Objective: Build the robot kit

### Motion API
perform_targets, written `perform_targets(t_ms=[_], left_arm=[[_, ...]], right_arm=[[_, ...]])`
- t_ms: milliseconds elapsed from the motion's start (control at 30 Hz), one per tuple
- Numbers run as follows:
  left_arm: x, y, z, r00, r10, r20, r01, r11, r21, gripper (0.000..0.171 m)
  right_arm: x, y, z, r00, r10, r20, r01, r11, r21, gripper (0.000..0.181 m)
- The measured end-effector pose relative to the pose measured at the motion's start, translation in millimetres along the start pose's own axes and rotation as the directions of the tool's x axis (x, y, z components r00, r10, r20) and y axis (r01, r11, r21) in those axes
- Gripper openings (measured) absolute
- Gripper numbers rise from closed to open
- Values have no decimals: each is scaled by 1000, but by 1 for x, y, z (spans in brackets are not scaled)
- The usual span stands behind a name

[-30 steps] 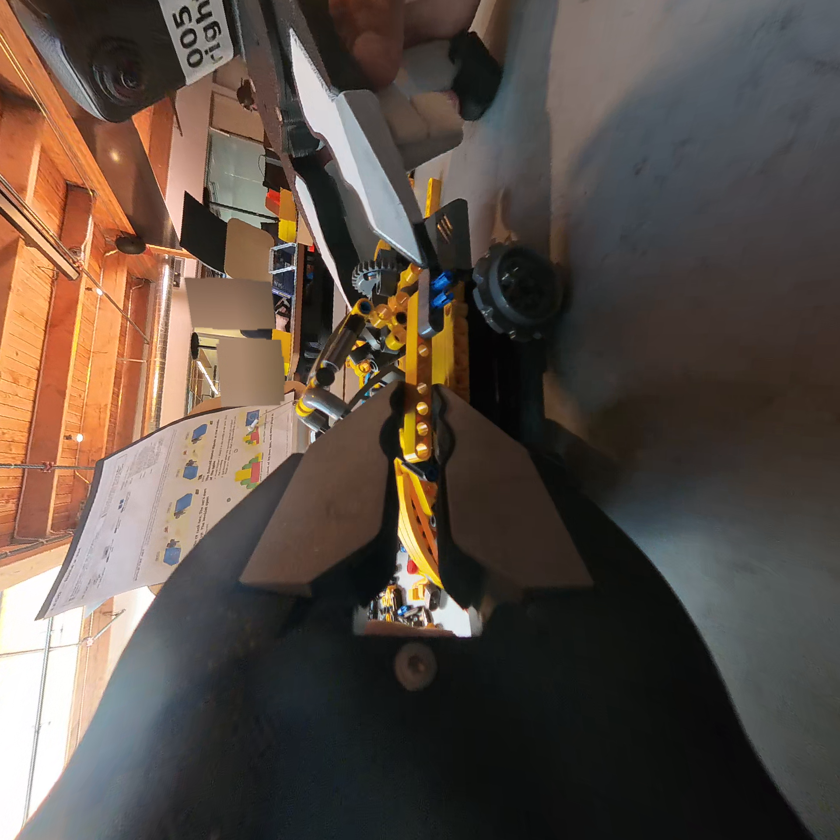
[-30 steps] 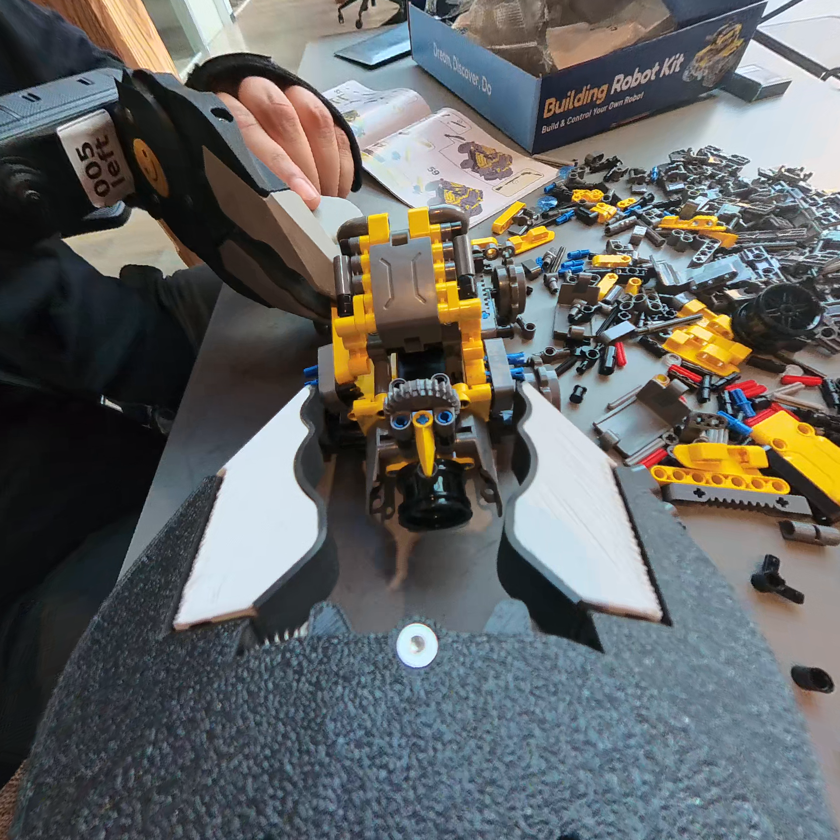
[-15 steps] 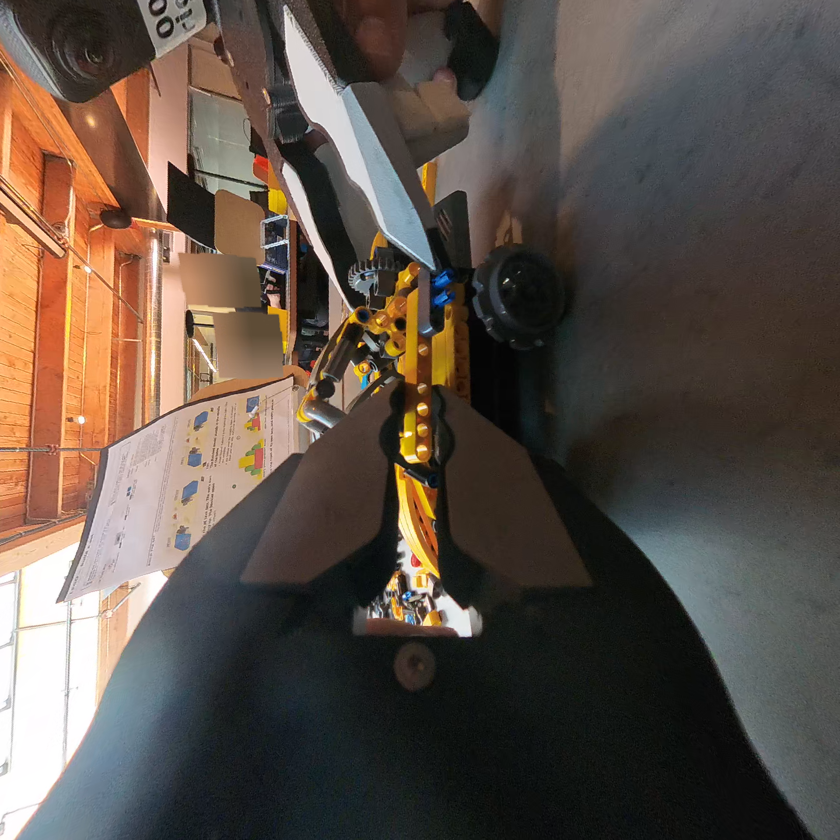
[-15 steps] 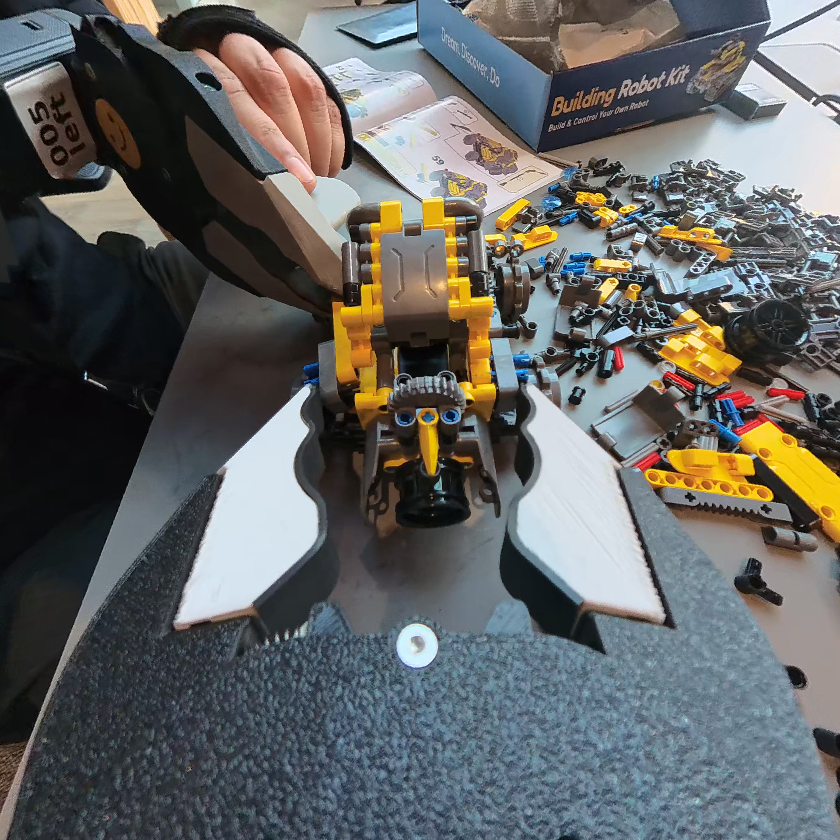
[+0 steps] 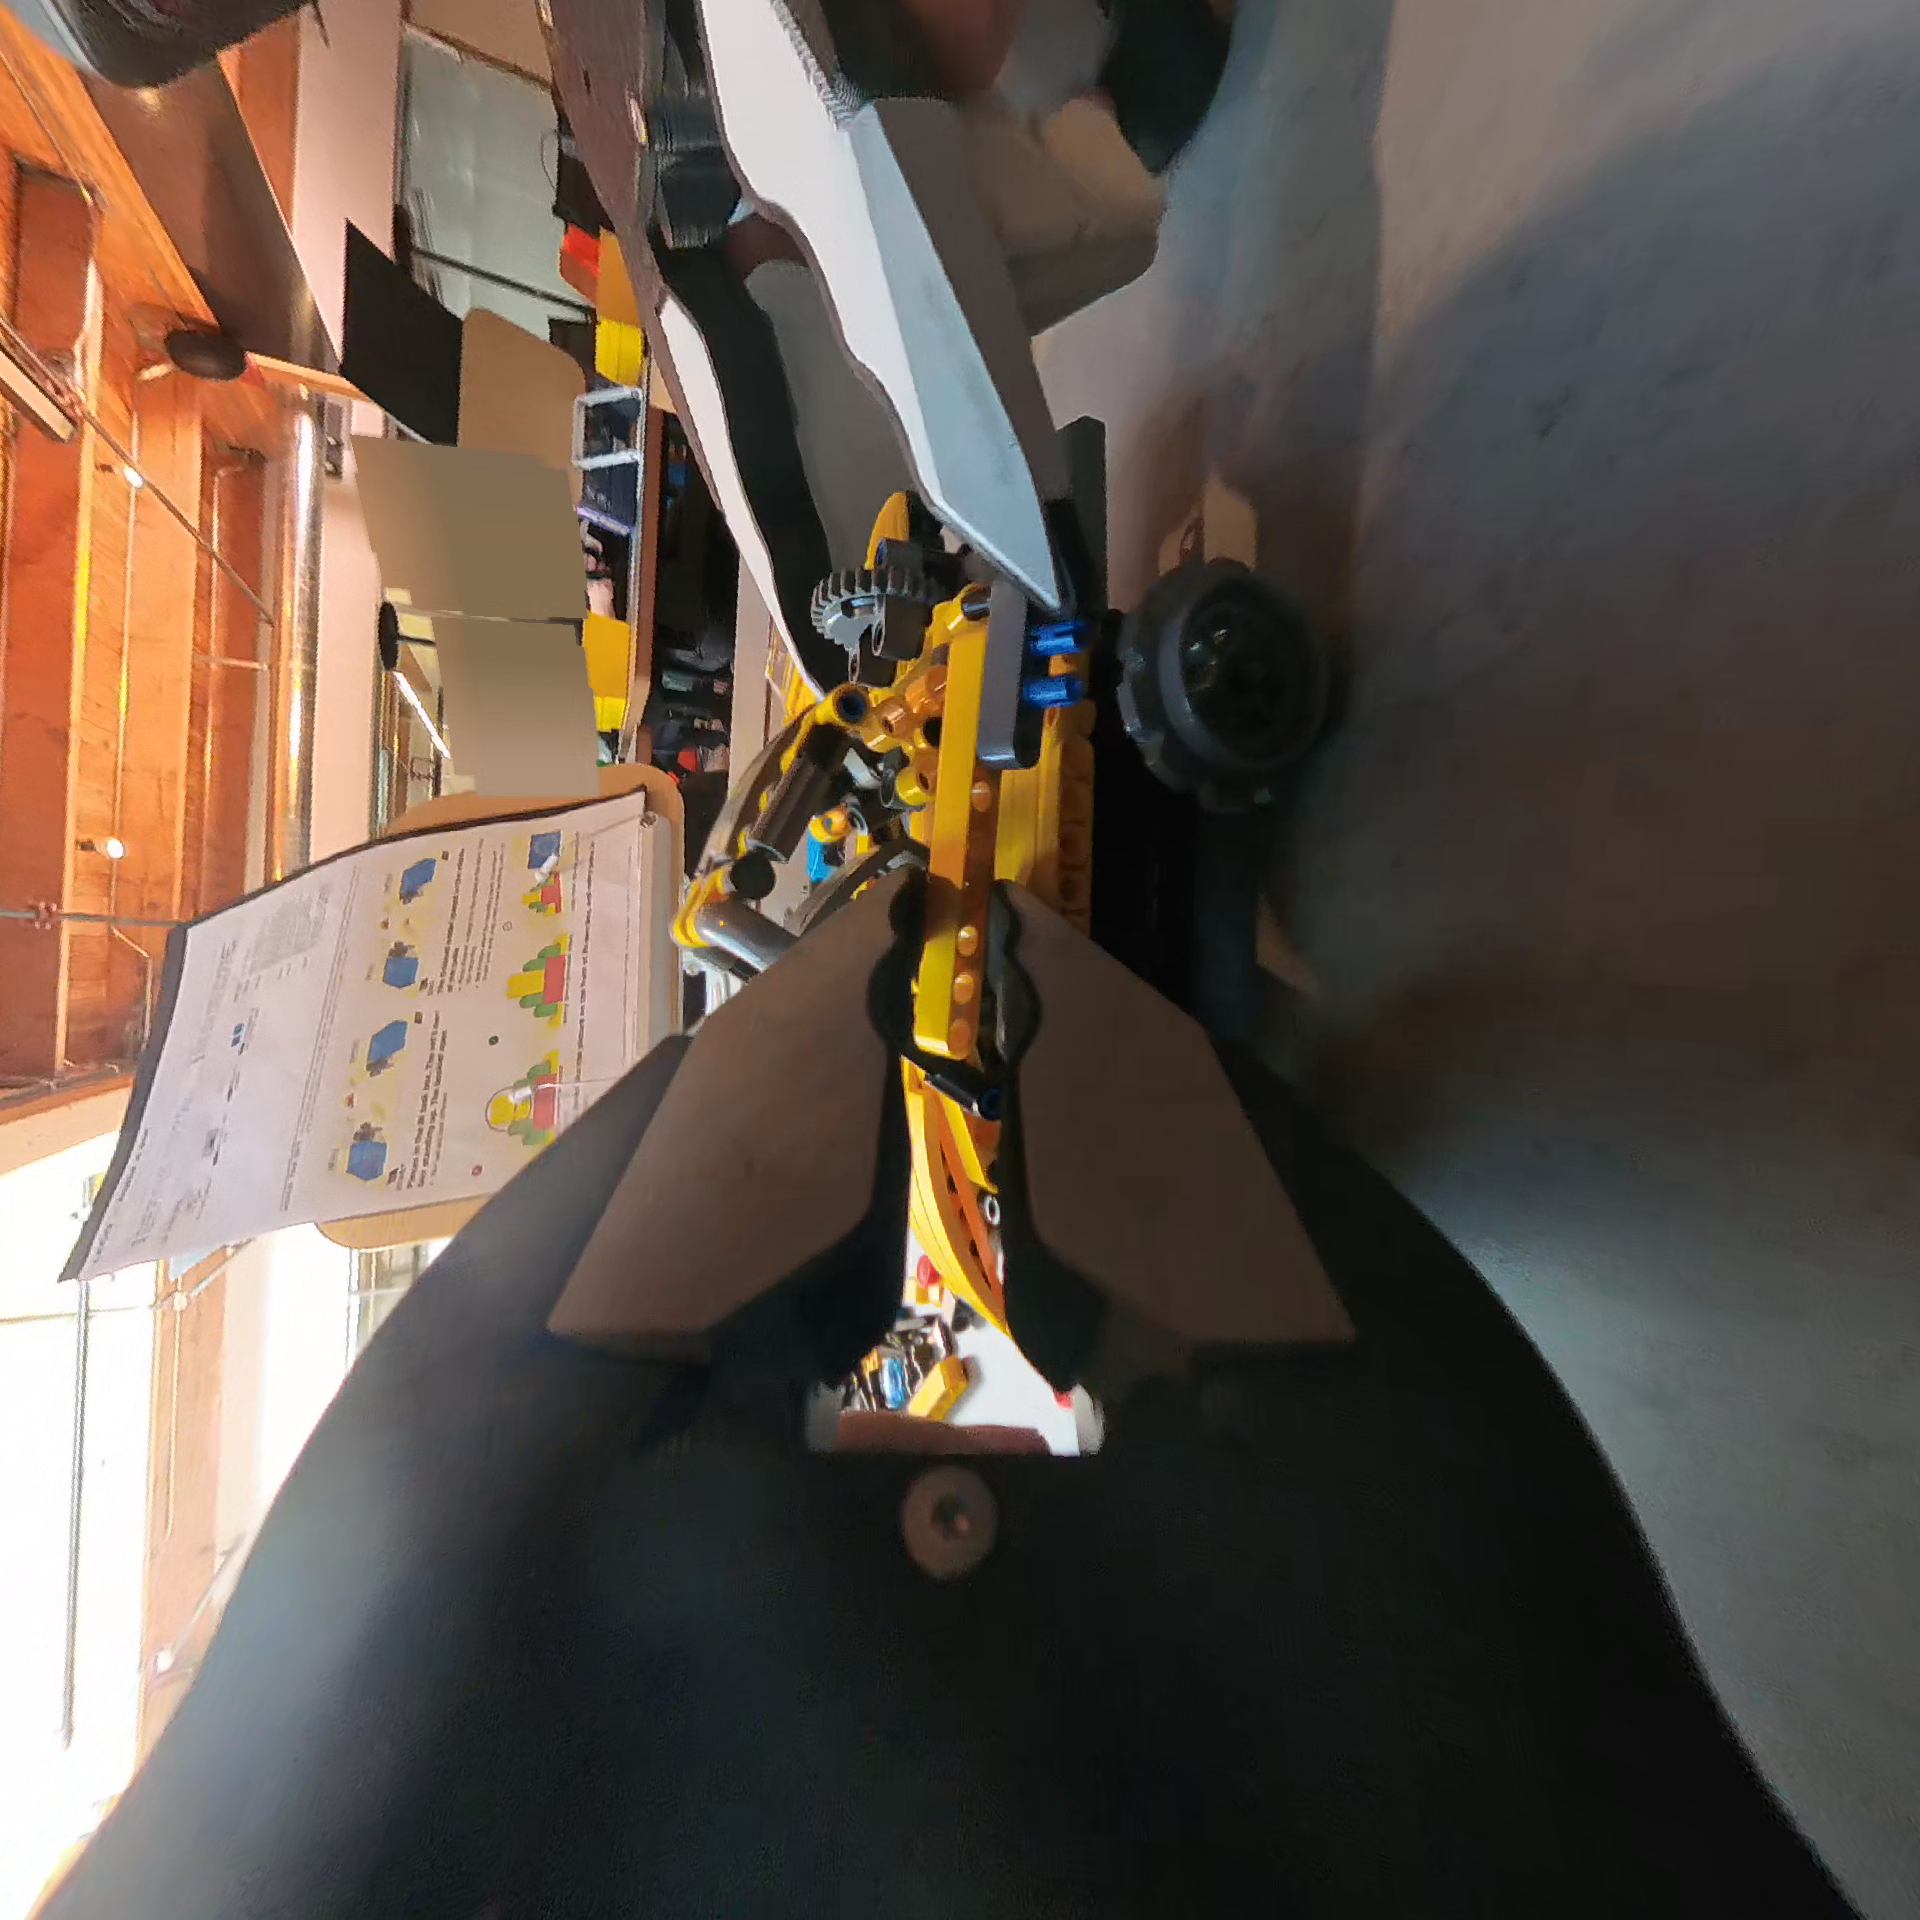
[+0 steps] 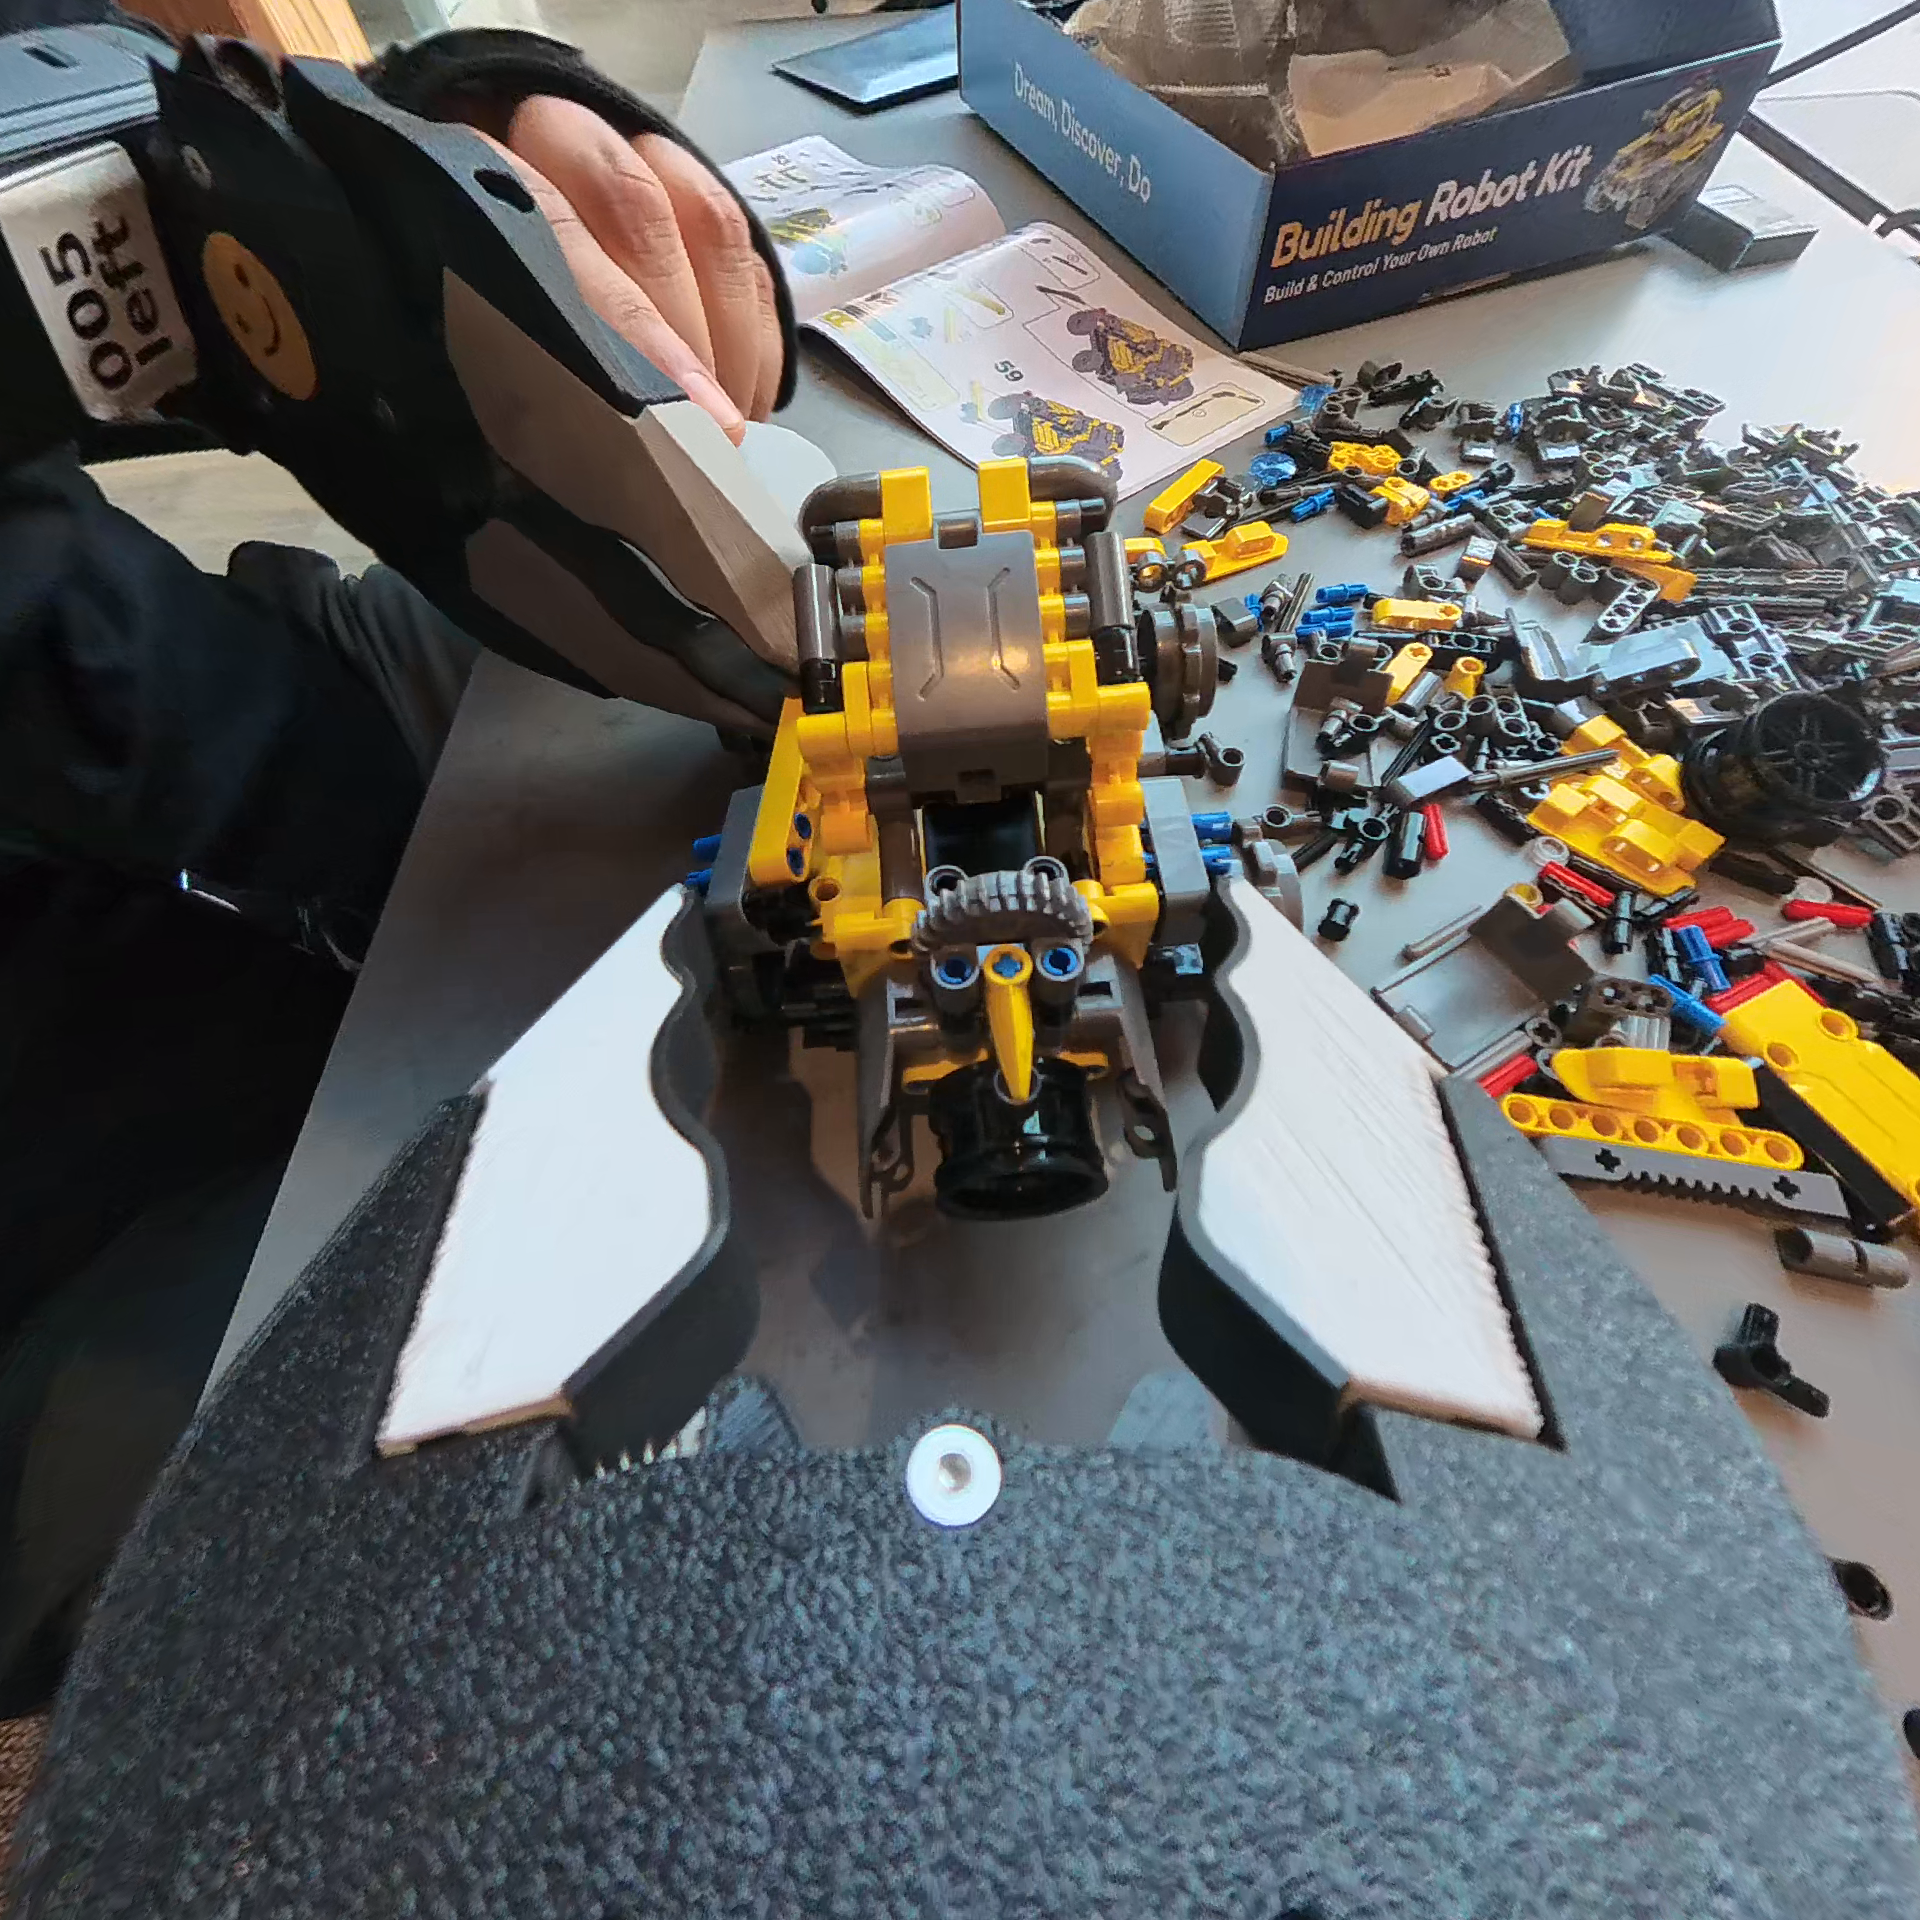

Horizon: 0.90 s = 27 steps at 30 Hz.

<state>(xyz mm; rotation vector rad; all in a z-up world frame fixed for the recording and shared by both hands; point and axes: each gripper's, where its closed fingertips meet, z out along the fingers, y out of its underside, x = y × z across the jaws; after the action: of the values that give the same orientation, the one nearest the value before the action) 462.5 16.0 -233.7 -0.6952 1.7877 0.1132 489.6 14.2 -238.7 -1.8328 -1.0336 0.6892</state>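
A yellow and grey brick vehicle model (image 6: 966,727) stands on the grey table (image 6: 540,831). My right gripper (image 6: 961,914) straddles its front end, one fingertip against each grey side. The model's black front hub (image 6: 1018,1153) lies between the fingers. My left gripper (image 5: 956,935) is shut on a yellow beam on the model's (image 5: 966,748) side. It also shows in the right wrist view (image 6: 764,665), with its tips at the model's left rear. In the left wrist view, the right gripper's fingers (image 5: 935,416) reach the grey beam by a dark wheel (image 5: 1221,691).
A pile of loose bricks and pins (image 6: 1558,675) covers the table to the right, with a black wheel (image 6: 1797,758) among them. An open instruction booklet (image 6: 1039,343) and a blue box (image 6: 1403,177) lie behind. A person's hand (image 6: 665,229) holds the left gripper. A printed sheet (image 5: 395,1029) stands at the left. The grippers' ends are close to 4 cm from one another. The black wheel (image 6: 1797,758) is about 15 cm from my right fingertips.
Both grippers keep their places on the model. The left gripper's body has swung a little up and left about its hold. The model has barely moved.
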Motion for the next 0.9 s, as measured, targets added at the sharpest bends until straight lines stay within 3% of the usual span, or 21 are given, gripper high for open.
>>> perform_targets(t_ms=[300, 533, 700, 833, 900], left_arm=[[1, -2, 1, 996, -76, -49, 75, 997, -22, 9], [3, -6, 1, 999, -4, -47, 5, 1000, 18, 8], [6, -8, 2, 988, -34, -148, 33, 999, -7, 7], [7, -5, 1, 964, -113, -241, 90, 991, -102, 7], [8, -4, -1, 957, -130, -258, 98, 986, -135, 7]], right_arm=[[1, 2, -1, 1000, -3, 2, 3, 1000, -11, 93], [0, 4, 0, 1000, -4, 7, 4, 1000, -26, 94], [-3, 5, -2, 1000, -7, 29, 8, 1000, -23, 97], [0, 6, -7, 993, -111, -36, 109, 992, -56, 97], [-2, -2, -18, 973, -216, -83, 212, 976, -48, 78]])
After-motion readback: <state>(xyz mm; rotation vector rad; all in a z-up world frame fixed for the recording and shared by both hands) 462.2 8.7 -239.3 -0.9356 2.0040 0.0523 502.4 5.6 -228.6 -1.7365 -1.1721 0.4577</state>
